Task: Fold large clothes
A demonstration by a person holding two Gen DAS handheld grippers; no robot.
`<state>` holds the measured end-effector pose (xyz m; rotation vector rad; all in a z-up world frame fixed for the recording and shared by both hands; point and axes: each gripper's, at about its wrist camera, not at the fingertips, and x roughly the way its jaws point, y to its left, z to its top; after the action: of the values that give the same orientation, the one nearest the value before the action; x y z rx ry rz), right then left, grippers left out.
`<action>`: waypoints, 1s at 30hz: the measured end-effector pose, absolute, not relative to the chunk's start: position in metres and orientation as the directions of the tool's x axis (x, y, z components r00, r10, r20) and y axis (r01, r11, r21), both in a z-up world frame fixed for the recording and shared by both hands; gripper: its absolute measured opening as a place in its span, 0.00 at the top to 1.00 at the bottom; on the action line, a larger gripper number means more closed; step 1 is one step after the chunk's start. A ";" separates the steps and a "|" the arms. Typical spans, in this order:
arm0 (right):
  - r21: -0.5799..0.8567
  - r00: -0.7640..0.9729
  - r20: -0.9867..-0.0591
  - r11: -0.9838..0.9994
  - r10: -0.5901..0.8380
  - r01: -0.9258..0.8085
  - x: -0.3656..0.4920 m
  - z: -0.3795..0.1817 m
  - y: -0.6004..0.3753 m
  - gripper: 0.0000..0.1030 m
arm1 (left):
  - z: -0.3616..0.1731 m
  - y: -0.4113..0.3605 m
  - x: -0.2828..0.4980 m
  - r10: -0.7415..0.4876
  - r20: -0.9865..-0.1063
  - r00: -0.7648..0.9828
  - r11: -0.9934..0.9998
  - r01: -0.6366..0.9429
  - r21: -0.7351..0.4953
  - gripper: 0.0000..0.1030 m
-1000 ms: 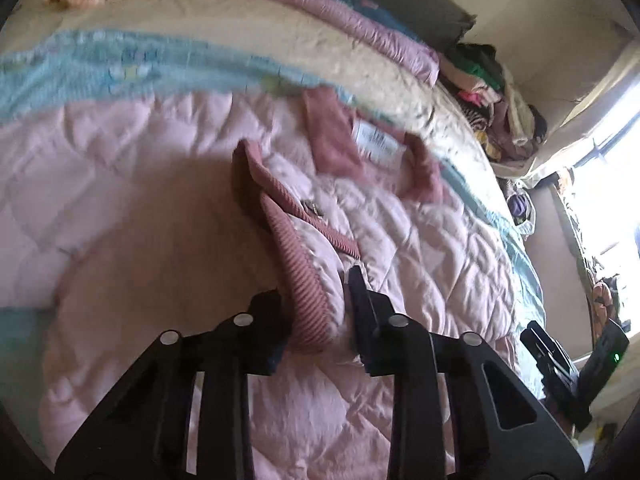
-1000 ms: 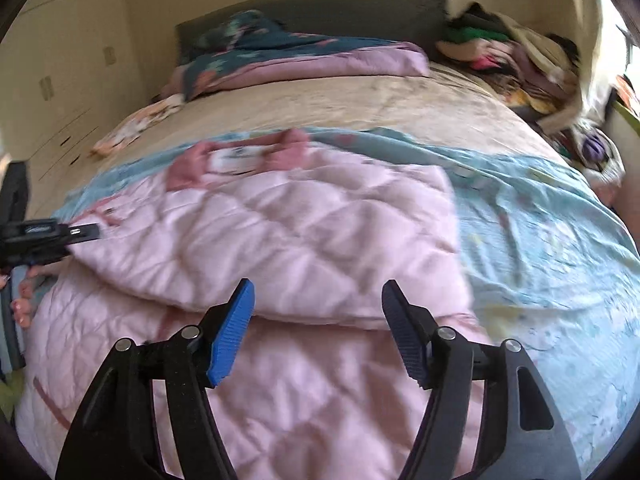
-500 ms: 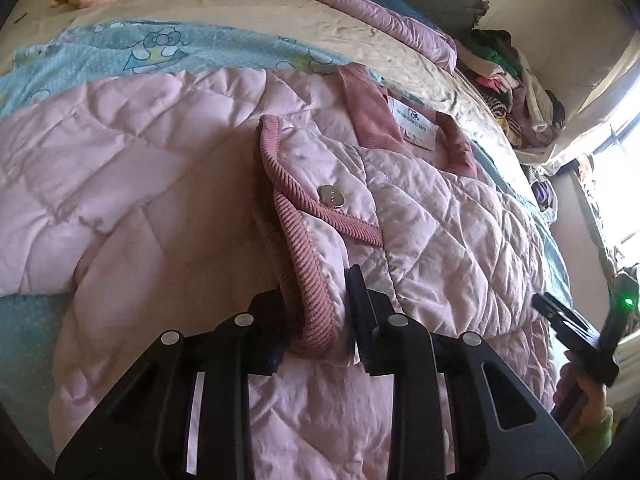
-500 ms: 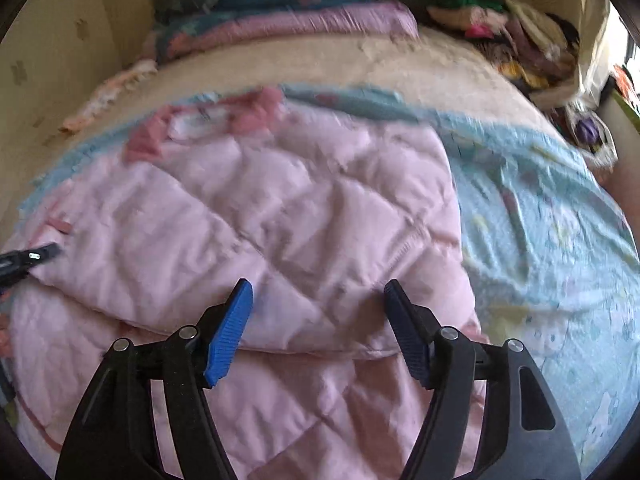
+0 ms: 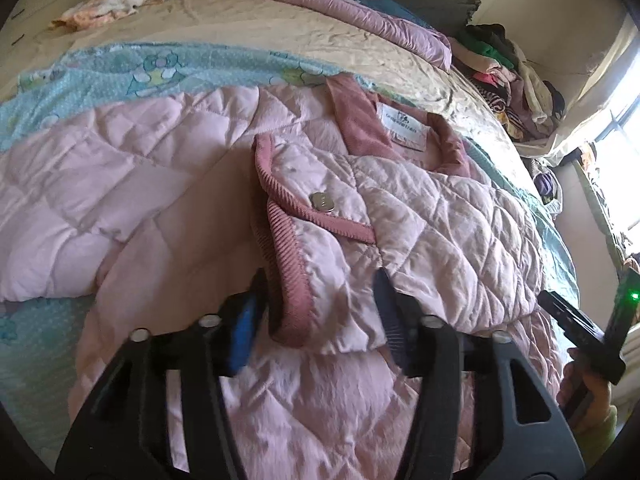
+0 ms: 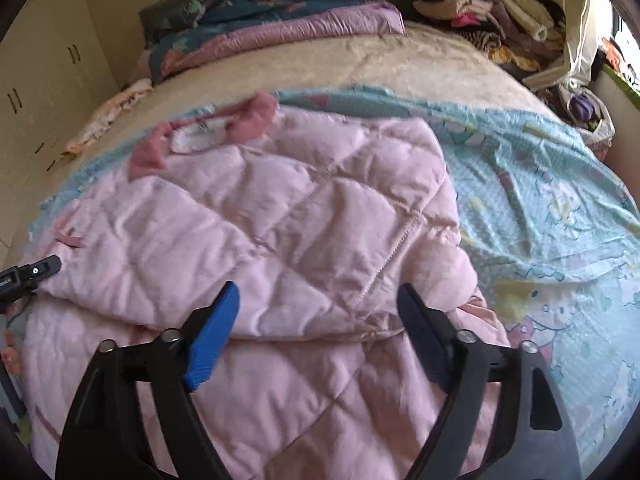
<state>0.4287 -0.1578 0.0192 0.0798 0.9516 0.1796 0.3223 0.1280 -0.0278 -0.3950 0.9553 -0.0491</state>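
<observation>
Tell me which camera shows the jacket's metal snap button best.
The left wrist view. There the snap button sits sharp and well lit on the pink quilted jacket, beside the corduroy trim and below the collar label. The right wrist view shows the jacket and its blurred collar, but no button.

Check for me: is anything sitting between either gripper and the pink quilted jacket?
Nothing visible. The left gripper is opening with the jacket's corduroy-trimmed flap between its fingers. The right gripper is opening directly over the folded edge of the jacket, with only fabric below it.
</observation>
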 end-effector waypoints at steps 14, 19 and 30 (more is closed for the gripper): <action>0.181 0.625 -0.730 0.961 0.275 -0.211 0.389 0.076 -0.114 0.05 | 0.014 0.154 0.282 -0.097 -0.766 0.635 0.923 -0.231 -0.309 0.09; 0.182 0.631 -0.712 0.949 0.309 -0.258 0.377 0.092 -0.088 0.05 | 0.020 0.173 0.264 -0.074 -0.762 0.644 0.910 -0.268 -0.316 0.09; 0.148 0.614 -0.699 0.915 0.365 -0.375 0.361 0.113 -0.018 0.05 | 0.015 0.225 0.228 -0.011 -0.759 0.651 0.868 -0.371 -0.331 0.09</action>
<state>0.3612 -0.0180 0.1135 -0.0134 0.8026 0.4269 0.2276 0.2253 0.0146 -0.4920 0.8449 0.2141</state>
